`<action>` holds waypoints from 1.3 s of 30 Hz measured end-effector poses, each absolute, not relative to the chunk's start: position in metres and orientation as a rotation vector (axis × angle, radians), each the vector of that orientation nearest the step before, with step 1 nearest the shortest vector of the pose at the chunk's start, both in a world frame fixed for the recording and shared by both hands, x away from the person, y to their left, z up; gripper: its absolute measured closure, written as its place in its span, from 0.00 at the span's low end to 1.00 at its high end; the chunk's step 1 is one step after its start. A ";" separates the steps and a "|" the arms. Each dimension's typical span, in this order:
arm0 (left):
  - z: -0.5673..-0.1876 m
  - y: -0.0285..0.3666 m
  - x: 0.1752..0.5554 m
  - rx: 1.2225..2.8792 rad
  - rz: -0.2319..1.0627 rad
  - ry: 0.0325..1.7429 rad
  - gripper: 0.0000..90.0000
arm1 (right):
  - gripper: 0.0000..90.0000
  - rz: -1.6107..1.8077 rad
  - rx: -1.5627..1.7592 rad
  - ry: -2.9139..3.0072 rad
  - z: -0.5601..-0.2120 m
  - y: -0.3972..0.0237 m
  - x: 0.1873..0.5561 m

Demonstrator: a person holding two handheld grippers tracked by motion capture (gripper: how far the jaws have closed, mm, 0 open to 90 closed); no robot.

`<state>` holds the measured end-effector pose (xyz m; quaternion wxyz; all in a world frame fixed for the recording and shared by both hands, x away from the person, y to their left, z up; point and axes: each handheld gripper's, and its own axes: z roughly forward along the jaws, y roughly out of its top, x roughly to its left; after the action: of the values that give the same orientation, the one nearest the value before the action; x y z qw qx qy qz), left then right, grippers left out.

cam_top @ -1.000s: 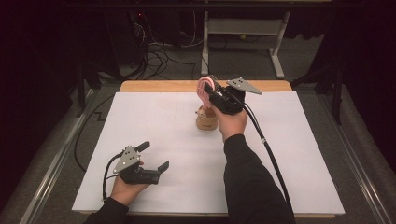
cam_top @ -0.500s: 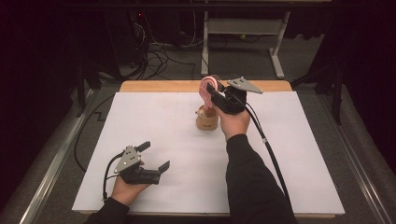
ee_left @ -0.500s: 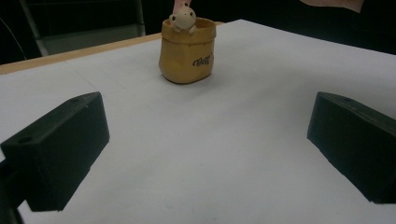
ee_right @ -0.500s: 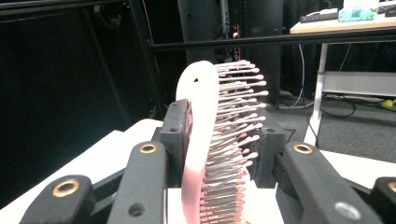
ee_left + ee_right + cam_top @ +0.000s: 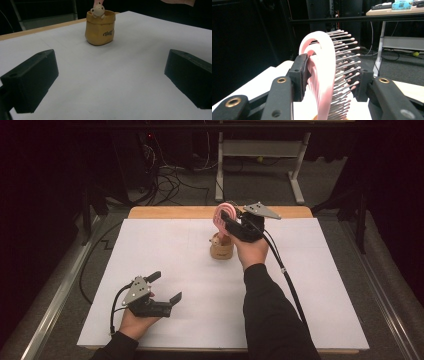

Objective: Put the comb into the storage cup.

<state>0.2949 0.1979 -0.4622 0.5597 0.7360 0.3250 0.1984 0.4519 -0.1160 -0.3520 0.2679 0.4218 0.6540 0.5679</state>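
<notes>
A pink hairbrush [image 5: 223, 216] stands upright over a small tan pot [image 5: 221, 251] with a little figure [image 5: 98, 10] on its rim, at the table's far middle. My right gripper [image 5: 226, 220] has the brush head [image 5: 324, 75] between its jaws, which have just been opening. The left pad lies against the pink back, and the bristles stand straight with their tips at the right pad. My left gripper [image 5: 166, 287] rests open on the white sheet at the near left. It points at the pot [image 5: 100, 28] with nothing between its jaws [image 5: 110, 82].
The white sheet [image 5: 150, 250] covers the table, with a wooden edge [image 5: 165, 212] at the back. The right gripper's cable [image 5: 285, 275] trails along the person's sleeve. Cables and a metal stand [image 5: 260, 150] are on the floor beyond the table.
</notes>
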 end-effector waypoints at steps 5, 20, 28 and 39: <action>-0.462 0.198 0.295 1.736 0.468 0.765 0.00 | 0.59 1.516 1.143 1.776 -0.353 -0.117 0.453; -0.462 0.198 0.295 1.739 0.470 0.763 0.00 | 0.56 1.477 1.155 1.792 -0.352 -0.121 0.453; -0.462 0.198 0.295 1.739 0.470 0.761 0.00 | 0.53 1.469 1.157 1.793 -0.354 -0.124 0.452; -0.462 0.198 0.295 1.739 0.470 0.762 0.00 | 0.48 1.464 1.183 1.788 -0.360 -0.137 0.449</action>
<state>0.2950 0.1979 -0.4621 0.5587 0.7374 0.3231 0.1993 0.4487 -0.1367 -0.3605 0.2693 0.4387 0.6633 0.5431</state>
